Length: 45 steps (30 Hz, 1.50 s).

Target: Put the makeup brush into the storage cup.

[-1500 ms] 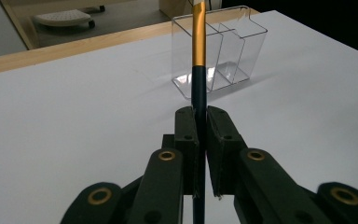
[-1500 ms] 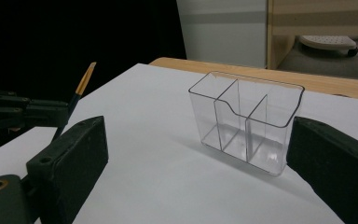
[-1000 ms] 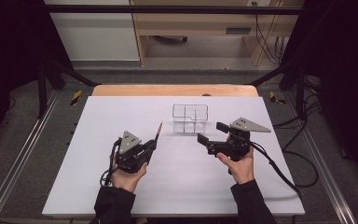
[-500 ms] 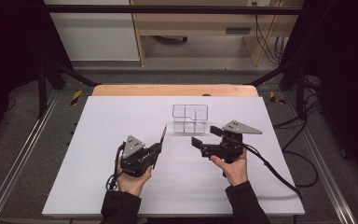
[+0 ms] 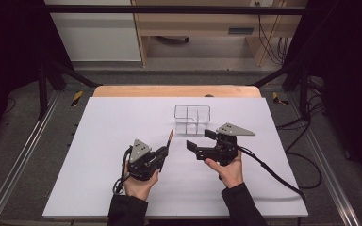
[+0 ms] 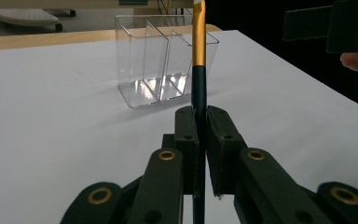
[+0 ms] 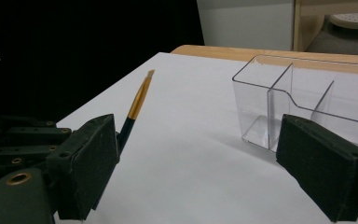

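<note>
Left gripper [image 5: 166, 151] pinches a dark-handled, gold-ferruled paintbrush [image 6: 198, 70] near the clear plastic organiser [image 5: 192, 119]; right gripper [image 5: 198, 141], spread, has been narrowing slightly

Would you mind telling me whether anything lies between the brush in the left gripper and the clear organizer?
Nothing visible does. The left gripper holds the brush, and bare white table lies between it and the clear organizer. The right gripper hovers open off to the side.

White table [image 5: 99, 141], clear divided organizer [image 5: 192, 120]
</note>
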Tool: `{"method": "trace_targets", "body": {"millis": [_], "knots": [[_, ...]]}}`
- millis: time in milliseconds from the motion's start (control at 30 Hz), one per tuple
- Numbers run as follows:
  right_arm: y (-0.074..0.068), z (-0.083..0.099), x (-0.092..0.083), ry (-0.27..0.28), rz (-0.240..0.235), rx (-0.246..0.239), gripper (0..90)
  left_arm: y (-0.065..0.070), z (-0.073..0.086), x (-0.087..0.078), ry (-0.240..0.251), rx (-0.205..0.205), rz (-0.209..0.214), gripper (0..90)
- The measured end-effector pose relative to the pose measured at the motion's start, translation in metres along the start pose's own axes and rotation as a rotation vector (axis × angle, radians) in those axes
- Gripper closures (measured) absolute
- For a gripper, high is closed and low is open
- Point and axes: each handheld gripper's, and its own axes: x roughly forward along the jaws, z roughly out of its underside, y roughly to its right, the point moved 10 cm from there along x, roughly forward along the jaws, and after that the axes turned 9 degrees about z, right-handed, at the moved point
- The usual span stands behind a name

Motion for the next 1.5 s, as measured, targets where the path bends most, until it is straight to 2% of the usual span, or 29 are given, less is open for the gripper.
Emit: {"method": "trace_targets", "body": {"millis": [133,900,1133,1500], "knots": [[-0.005,0.001,0.004,0.001,-0.014,0.012,14.4,0.003,0.002,0.003,-0.003,0.008,0.004,82.5],[-0.013,0.007,0.014,0.002,-0.047,0.082,24.7,0.016,0.004,0.015,0.003,-0.004,0.036,82.5],[-0.015,0.01,0.017,-0.014,-0.051,0.109,30.4,0.023,0.001,0.019,0.007,-0.002,0.054,82.5],[-0.017,0.011,0.019,-0.024,-0.07,0.149,40.5,0.029,0.0,0.021,0.008,0.005,0.059,82.5]]}}
